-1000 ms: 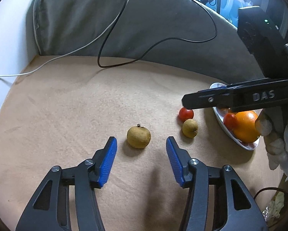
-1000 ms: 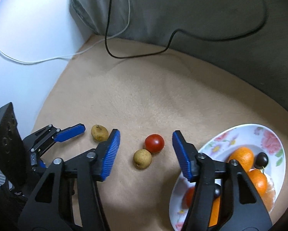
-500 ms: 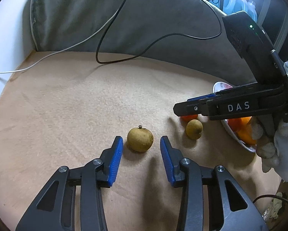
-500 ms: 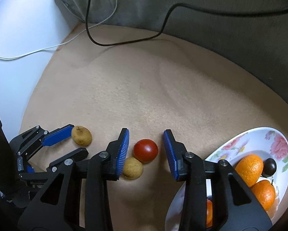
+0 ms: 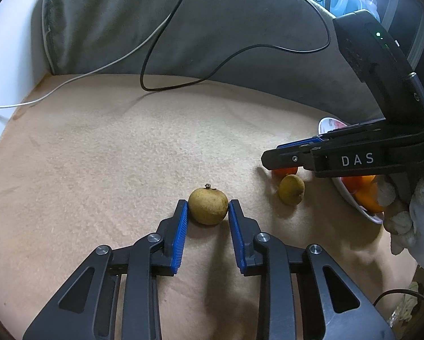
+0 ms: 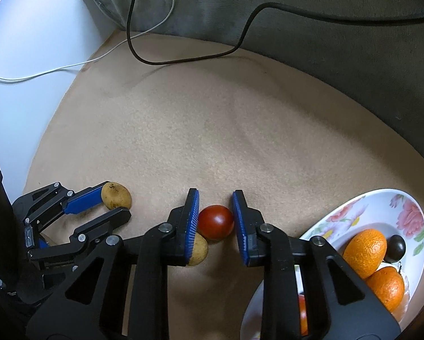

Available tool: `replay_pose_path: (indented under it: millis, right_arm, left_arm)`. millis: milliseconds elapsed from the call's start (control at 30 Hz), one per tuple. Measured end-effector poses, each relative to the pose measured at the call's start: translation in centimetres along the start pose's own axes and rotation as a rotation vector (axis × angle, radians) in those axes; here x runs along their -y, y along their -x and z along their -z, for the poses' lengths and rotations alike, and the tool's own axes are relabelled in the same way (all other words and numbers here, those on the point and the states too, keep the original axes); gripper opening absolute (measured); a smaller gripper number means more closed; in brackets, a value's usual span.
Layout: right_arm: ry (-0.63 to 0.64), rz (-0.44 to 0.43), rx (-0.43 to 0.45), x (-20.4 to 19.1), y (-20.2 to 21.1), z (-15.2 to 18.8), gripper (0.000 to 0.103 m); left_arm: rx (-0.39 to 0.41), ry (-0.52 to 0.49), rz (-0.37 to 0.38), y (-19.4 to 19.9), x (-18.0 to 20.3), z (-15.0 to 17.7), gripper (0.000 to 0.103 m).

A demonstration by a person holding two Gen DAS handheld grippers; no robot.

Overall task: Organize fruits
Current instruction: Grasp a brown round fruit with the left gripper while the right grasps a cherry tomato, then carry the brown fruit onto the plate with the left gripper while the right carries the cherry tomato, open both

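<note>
Now both fingers (image 5: 183, 221) newly clenched: left on longan (image 5: 208, 205), right on tomato (image 6: 215, 222).

A brown longan (image 5: 208, 209) with a stub of stem on top sits on the tan cloth, pinched at both sides between blue pads. A second, smaller longan (image 5: 291, 189) lies to its right, touching a glossy red tomato (image 6: 215, 222), which is pinched the same way. On the flowered plate (image 6: 365, 206) at far right rest two oranges (image 6: 364, 248) and a dark round fruit (image 6: 395, 248).
</note>
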State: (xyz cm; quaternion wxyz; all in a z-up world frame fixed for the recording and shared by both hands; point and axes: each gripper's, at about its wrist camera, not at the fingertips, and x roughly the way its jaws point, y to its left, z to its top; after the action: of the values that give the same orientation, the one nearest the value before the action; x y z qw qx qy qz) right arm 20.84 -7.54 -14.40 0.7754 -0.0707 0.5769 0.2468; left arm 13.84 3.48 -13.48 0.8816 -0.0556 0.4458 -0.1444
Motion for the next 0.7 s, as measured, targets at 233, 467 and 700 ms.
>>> replay_pose_path:
  millis: [233,467,700]
  right_arm:
    - [-0.001,-0.011,0.011,0.2,0.6,0.4,0.025]
    - [0.005,-0.014,0.03,0.2,1.5,0.7,0.025]
    - [-0.003,-0.015,0.052,0.5,2.4,1.0,0.025]
  left_arm:
    - [0.013,-0.007,0.001,0.2,0.1,0.0,0.027]
    - [0.031,-0.015,-0.002,1.0,0.4,0.0,0.027]
    - [0.046,-0.03,-0.001,1.8,1.2,-0.1,0.027]
